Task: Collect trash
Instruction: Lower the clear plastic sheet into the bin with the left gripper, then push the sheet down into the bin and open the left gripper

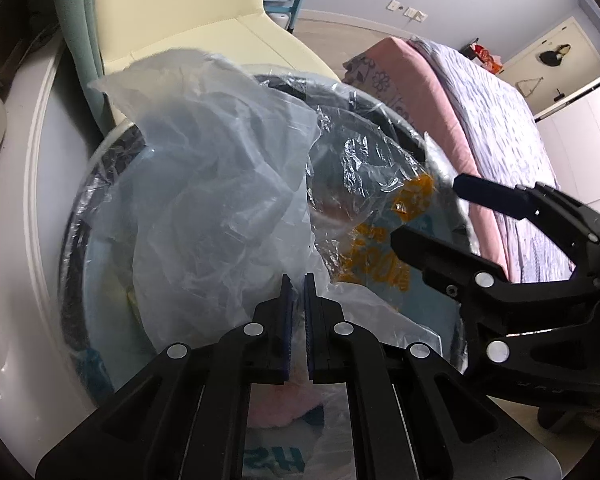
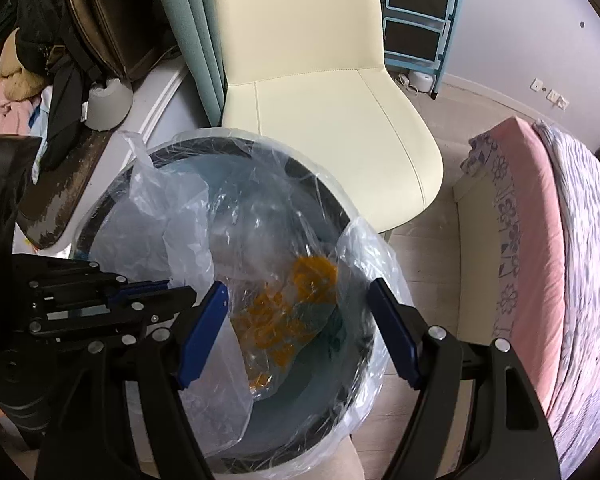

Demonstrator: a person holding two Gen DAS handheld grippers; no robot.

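Dropping trash into lined bin [image 2: 340, 208]: step in hand, judged. Whitish plastic bag [image 1: 204, 184] hangs over bin mouth, pinched at lower edge by left hand-held gripper [image 1: 299, 300], jaws clenched on film. Clear wrapper with orange print [image 2: 296, 312] already inside bin. Right hand-held gripper [image 2: 300, 332] spread wide above bin, holding nothing, touching nothing visible. Next move likely calls for left release so bag falls inside. Cream chair [image 2: 324, 92] just behind bin; bed [image 2: 540, 240] to right.
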